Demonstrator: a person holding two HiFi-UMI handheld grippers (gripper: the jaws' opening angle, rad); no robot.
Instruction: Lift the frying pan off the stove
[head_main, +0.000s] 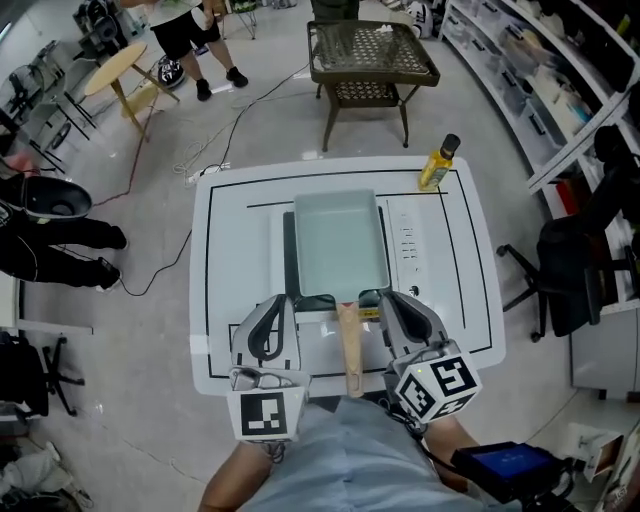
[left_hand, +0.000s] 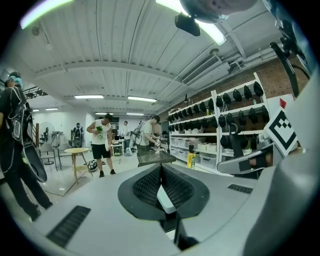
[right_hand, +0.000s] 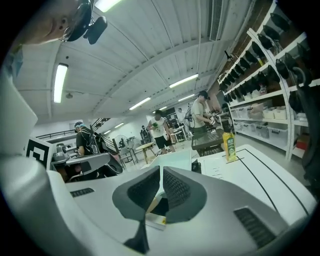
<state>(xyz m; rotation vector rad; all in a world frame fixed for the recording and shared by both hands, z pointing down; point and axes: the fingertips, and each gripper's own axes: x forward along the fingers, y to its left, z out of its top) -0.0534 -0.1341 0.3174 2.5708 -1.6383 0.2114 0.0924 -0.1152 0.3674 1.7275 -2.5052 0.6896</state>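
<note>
A rectangular pale green frying pan (head_main: 340, 240) sits on a black-edged stove (head_main: 408, 245) in the middle of the white table (head_main: 225, 270). Its wooden handle (head_main: 350, 345) points back toward me and lies between my two grippers. My left gripper (head_main: 283, 300) rests at the pan's near left corner, jaws shut with nothing held (left_hand: 161, 170). To the right of the handle, my right gripper (head_main: 385, 297) is also shut and empty (right_hand: 161, 170). In the right gripper view the pan (right_hand: 175, 160) shows just beyond the tips. Neither gripper touches the handle.
A yellow oil bottle (head_main: 438, 163) stands at the table's far right corner. Behind the table is a metal mesh side table (head_main: 370, 50). Shelving (head_main: 540, 70) and an office chair (head_main: 560, 270) are to the right. People and a round wooden table (head_main: 115, 65) are at the back left.
</note>
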